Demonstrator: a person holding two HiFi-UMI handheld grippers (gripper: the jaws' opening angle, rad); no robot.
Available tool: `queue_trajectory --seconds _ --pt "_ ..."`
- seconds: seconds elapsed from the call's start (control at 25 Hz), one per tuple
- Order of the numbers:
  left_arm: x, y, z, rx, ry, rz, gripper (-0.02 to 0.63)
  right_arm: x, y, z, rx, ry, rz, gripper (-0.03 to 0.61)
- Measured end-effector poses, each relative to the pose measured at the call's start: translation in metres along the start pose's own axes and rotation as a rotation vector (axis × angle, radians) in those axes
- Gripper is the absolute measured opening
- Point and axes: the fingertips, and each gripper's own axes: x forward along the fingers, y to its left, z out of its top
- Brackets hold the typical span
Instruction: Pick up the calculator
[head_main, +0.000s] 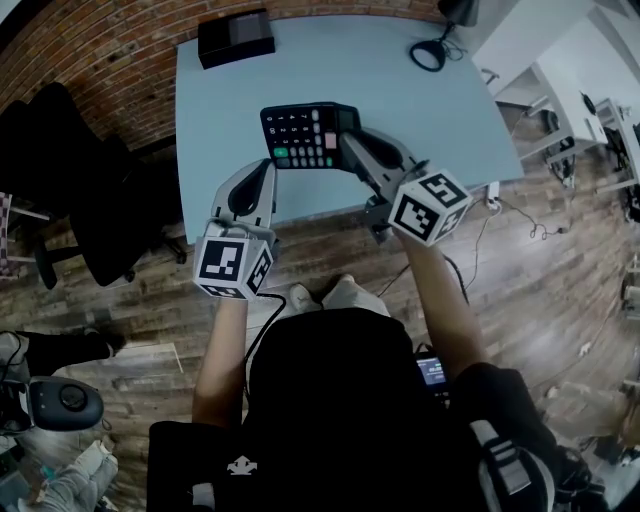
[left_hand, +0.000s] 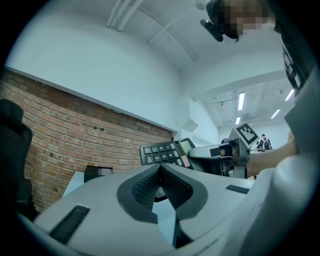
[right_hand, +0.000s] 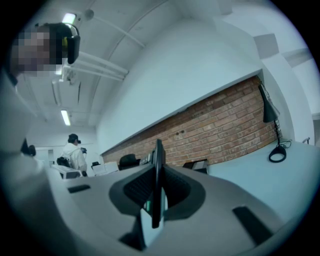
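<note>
Red brick wall (head_main: 120, 40) runs behind a pale table (head_main: 230, 110) that stands on a wooden floor (head_main: 330, 250).

From the head view the right gripper (head_main: 346, 138) has its jaws clamped on the right end of the calculator (head_main: 300, 135). The right gripper view confirms the hold: the calculator stands edge-on as a thin dark slab pinched between the two pads. That view shows none of the keys. The left gripper view shows the key face and the screen end by the right gripper's tips, but its own jaw hides the calculator's lower edge, so I cannot tell whether it is clear of the table.

The left gripper (head_main: 262, 172) sits nearer the table's front edge, its tips pressed together with nothing between them. The calculator lies ahead of those tips and slightly to their right.

Beyond both grippers, a black box (head_main: 235, 38) sits at the table's far edge and a lamp (head_main: 432, 50) with a round base at the far right. A black chair (head_main: 60, 170) stands well to the left of the left gripper. Only the right gripper view shows a person (right_hand: 75, 152) standing in the distance.

The calculator's long axis runs left to right across the right gripper's jaws, keys pointing away to their left.
</note>
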Motion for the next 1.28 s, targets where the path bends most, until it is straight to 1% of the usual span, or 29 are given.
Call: queue_trajectory --seconds 0.36,0.52,0.68,0.88,1.08,1.28 --pt "0.005 -0.015 0.007 0.013 -0.016 0.001 0.009 -0.015 -0.002 0.008 0.001 -0.015 0.006 0.049" --pt "0.008 -0.049 0.008 0.03 -0.022 0.004 0.009 -0.048 -0.011 0.011 -0.009 -0.029 0.02 0.049" --pt "0.007 -0.053 0.012 0.028 -0.022 0.014 0.009 -0.051 -0.008 0.017 0.005 -0.025 0.023 0.049" --pt "0.006 -0.08 0.012 0.041 -0.018 0.018 0.009 -0.073 -0.01 0.02 0.0 -0.028 0.042 0.049" --pt "0.004 -0.092 0.015 0.045 -0.014 0.026 0.009 -0.083 -0.009 0.024 0.001 -0.034 0.059 0.049" --pt "-0.001 -0.133 0.016 0.057 -0.018 0.022 0.009 -0.121 -0.008 0.028 0.009 -0.047 0.067 0.049"
